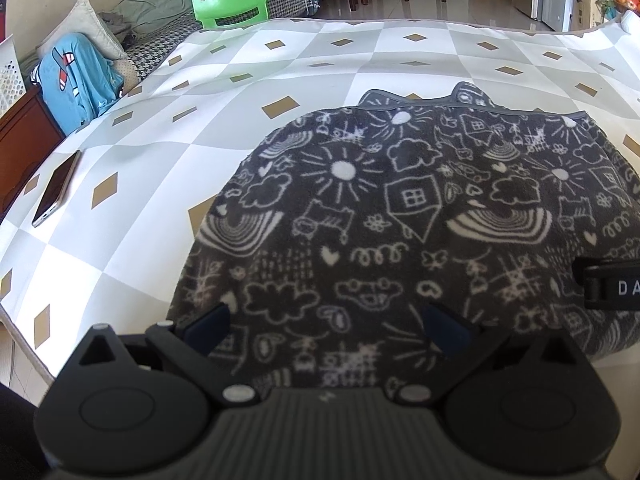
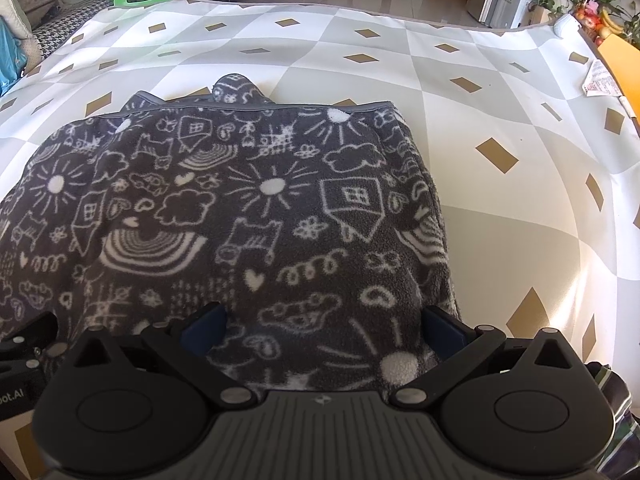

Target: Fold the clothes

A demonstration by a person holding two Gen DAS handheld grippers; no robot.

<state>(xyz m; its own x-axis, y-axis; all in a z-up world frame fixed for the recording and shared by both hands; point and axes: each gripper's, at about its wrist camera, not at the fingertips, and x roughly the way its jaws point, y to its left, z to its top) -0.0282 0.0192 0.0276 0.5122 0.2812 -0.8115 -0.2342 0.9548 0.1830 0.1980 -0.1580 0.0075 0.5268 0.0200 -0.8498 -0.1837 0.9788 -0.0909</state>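
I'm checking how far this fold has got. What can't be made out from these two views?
- Near edge of the grey patterned garment: hidden behind the left gripper body in the left wrist view and the right gripper body in the right wrist view.
- Garment type and layers underneath: covered by its top layer.
- Phone screen: dark, too oblique.
- Paper slip text: too small.

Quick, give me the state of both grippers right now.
Left gripper: open, jaws spread over the grey patterned garment, holding nothing.
Right gripper: open, jaws spread over the same garment, holding nothing.
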